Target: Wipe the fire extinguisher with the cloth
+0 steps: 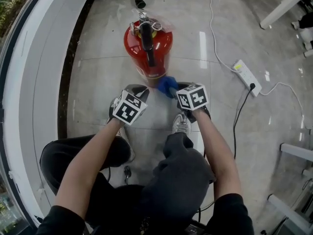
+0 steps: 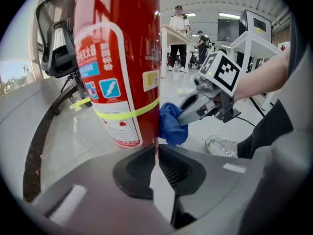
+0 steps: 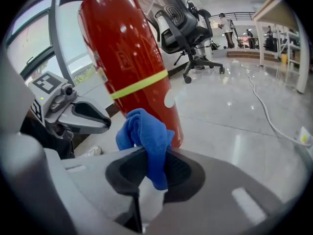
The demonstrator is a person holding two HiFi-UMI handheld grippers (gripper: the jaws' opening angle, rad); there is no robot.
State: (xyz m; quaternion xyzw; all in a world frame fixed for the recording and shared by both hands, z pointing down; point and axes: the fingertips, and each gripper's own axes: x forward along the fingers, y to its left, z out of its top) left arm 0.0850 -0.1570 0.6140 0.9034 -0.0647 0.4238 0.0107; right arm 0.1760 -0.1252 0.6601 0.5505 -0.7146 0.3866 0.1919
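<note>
The red fire extinguisher (image 2: pixel 122 58), a glossy metal cylinder, is standing upright on the shiny grey floor (image 1: pixel 102 77) in front of the person's knees; it is wearing a white label with blue panels and Chinese print too small to read, a yellow-green band and a small yellow sticker; the right gripper (image 3: pixel 155 165) is pinching a soft, bunched blue cloth (image 3: pixel 145 133), which is touching the cylinder's lower side; the left gripper (image 2: pixel 156 153) is hovering just beside, jaws together on nothing.
</note>
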